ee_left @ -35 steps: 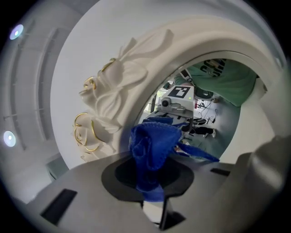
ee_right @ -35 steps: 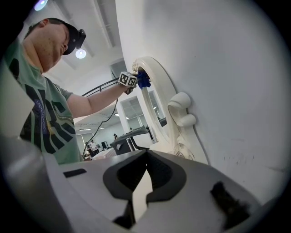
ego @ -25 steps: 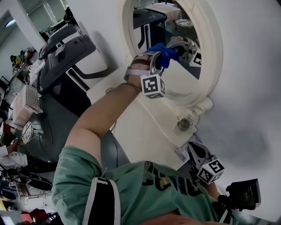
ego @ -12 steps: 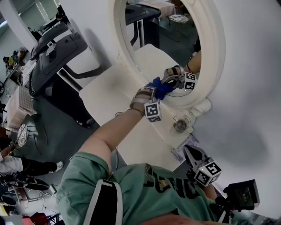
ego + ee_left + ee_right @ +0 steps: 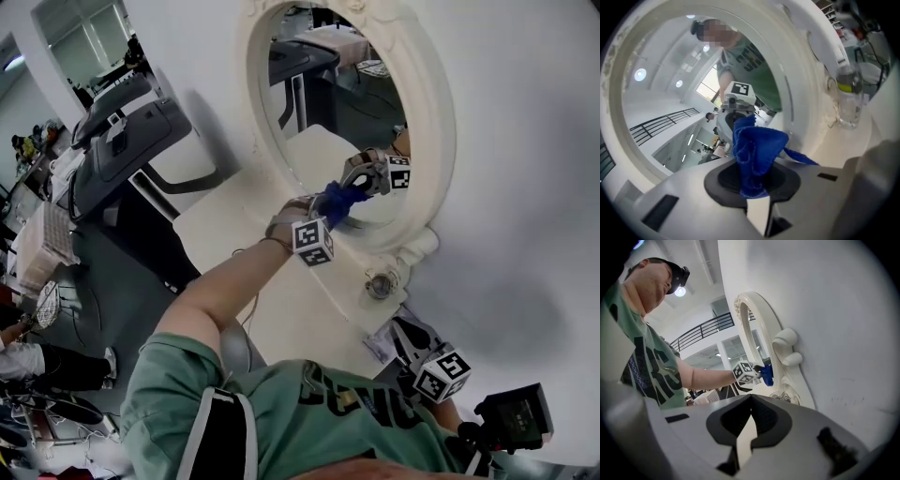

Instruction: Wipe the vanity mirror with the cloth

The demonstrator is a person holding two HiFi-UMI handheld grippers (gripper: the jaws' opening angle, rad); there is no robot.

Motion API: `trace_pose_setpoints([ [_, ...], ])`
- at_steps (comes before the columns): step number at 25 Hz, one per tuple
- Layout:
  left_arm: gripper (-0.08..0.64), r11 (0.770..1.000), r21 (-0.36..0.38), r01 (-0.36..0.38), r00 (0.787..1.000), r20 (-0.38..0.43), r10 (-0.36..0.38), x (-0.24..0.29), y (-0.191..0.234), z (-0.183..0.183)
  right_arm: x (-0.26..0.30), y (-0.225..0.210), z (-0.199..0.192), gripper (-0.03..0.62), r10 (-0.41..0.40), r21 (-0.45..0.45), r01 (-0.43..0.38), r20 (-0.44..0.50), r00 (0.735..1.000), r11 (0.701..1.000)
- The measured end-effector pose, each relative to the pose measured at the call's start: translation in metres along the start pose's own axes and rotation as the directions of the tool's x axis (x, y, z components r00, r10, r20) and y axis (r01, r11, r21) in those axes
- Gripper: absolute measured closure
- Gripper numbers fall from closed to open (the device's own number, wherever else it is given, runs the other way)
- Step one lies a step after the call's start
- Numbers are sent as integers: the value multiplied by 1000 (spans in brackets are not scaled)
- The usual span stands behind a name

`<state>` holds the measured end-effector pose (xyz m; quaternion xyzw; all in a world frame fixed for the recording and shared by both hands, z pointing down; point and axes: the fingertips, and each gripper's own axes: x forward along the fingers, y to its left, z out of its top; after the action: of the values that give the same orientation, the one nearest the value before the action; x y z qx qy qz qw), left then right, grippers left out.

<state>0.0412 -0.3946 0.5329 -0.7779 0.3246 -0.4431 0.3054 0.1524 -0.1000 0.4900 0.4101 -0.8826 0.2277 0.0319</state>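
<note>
The blue cloth [image 5: 757, 145] lay against the lower glass of the vanity mirror [image 5: 323, 112], pinched in my left gripper's [image 5: 754, 187] closed jaws, a grip only the left gripper view showed. A clear jar [image 5: 848, 98] stood at the frame's foot, contents unreadable. My right gripper [image 5: 749, 430] sat low, jaws together on nothing.

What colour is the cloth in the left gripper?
Deep blue; the cloth shows best in the left gripper view.

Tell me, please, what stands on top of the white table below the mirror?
A small clear glass jar stands on the table by the mirror base; the person's arm covers part of the tabletop.
</note>
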Motion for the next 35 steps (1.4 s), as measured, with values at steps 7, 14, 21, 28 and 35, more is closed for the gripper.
trace_pose_setpoints([
  [7,477,916,-36,-399,887,238,396,-122,222,110,-5,-13,2,580,-8,-10,9,33,999,1000],
  [14,477,732,243,-636,770,257,584,-203,339,187,1,-9,9,580,9,-18,-8,67,998,1000],
  [21,479,706,243,-666,746,194,637,-189,337,184,-3,-12,4,580,17,-8,-17,68,998,1000],
  [28,485,712,254,-654,756,190,627,-166,291,168,1,-3,5,580,35,-12,-34,49,998,999],
  [35,482,879,134,-458,887,127,443,-84,125,105,0,-3,-10,580,22,13,-22,4,1000,1000],
])
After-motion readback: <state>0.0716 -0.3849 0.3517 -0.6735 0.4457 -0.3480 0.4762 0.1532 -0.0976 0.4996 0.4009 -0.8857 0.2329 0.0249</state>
